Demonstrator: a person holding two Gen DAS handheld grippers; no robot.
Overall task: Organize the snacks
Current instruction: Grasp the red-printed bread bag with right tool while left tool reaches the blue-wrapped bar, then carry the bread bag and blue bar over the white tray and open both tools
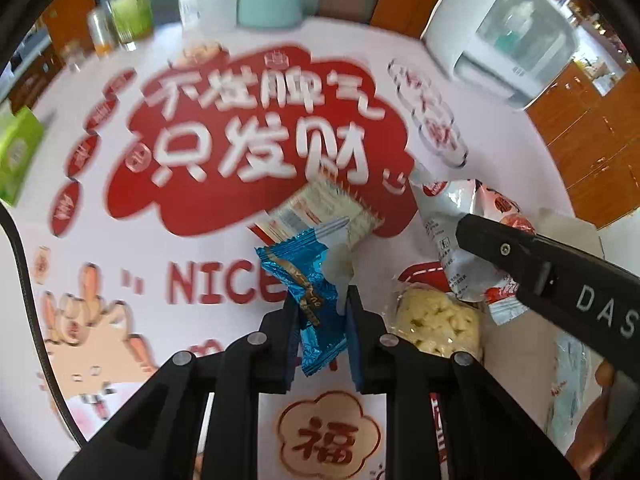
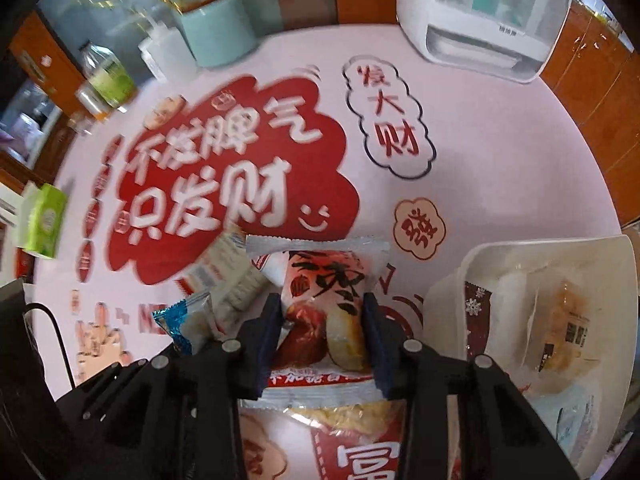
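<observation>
Left gripper (image 1: 324, 304): jaws clenched on blue foil snack packet (image 1: 308, 280), held above printed counter (image 1: 100, 240). White striped packet (image 1: 320, 216) lies just beyond. Pale crumbly snack bag (image 1: 436, 320) between the grippers. Right gripper (image 2: 324, 320): jaws closing around red-and-white pastry packet (image 2: 324, 304), pads seemingly pressing. White tray (image 2: 480, 264) at far right, already holding wrapped snacks. Step in hand: picking up. Next, likely: carry both packets over tray, release.

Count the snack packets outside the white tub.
4. Blue packet in the left gripper; date packet in the right gripper; white packet on the cloth between them; yellow packet by the date packet. More may be hidden beneath.
</observation>
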